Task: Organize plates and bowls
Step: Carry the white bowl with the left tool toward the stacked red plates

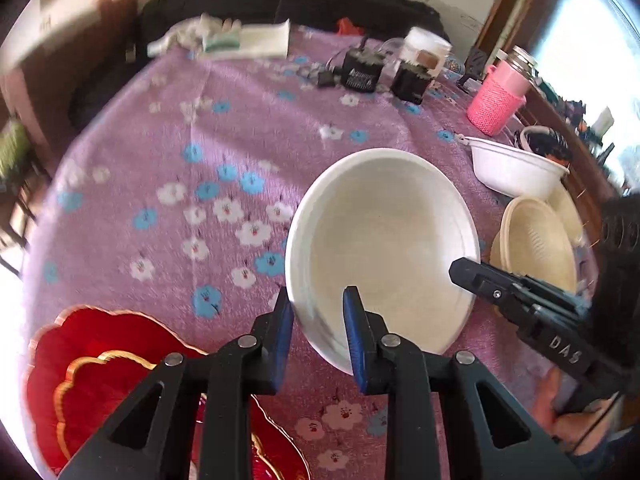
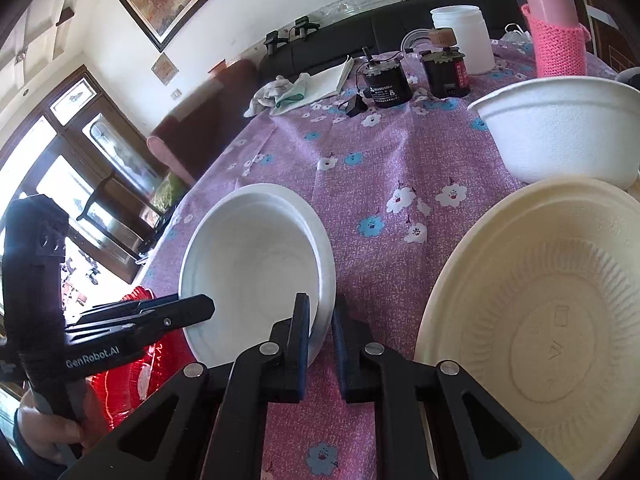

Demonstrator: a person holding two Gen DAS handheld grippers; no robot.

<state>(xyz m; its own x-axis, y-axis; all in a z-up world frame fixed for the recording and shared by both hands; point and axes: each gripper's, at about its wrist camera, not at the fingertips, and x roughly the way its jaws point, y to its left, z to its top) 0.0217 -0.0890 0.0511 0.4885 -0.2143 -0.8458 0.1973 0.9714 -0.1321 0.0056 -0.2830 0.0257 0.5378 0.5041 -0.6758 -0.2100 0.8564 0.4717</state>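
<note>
Both pairs of jaws straddle the rim of the same white bowl (image 1: pixel 380 248), one from each side. On the left gripper (image 1: pixel 318 336) the blue pads stand parted with the near rim between them; a gap shows on both sides, so it looks released rather than clamped. The right gripper (image 2: pixel 320 332) has the opposite rim between its narrower-set pads; the left pad seems to touch the wall, but whether it is truly pinching I cannot tell.

Below and to the left of the left jaws lies a red scalloped plate (image 1: pixel 92 364) on the flowered tablecloth (image 1: pixel 180 200). Just right of the right jaws sits a cream plate (image 2: pixel 540 320) with a ribbed inside, and beyond that a second white bowl (image 2: pixel 560 128), upright.

Judging by its thin moulded rim and matt pulp-like surface, the bowl is disposable ware: very light, a little flexible, not slippery, and easily dented. A gentle grip on the rim, pad inside and pad outside, should suit it; a hard squeeze would likely crease the wall.

Far ahead of the jaws stand two black motors (image 2: pixel 386 84), a white jar (image 2: pixel 464 36), a pink knitted bottle sleeve (image 2: pixel 558 40) and a folded cloth (image 2: pixel 320 84).
</note>
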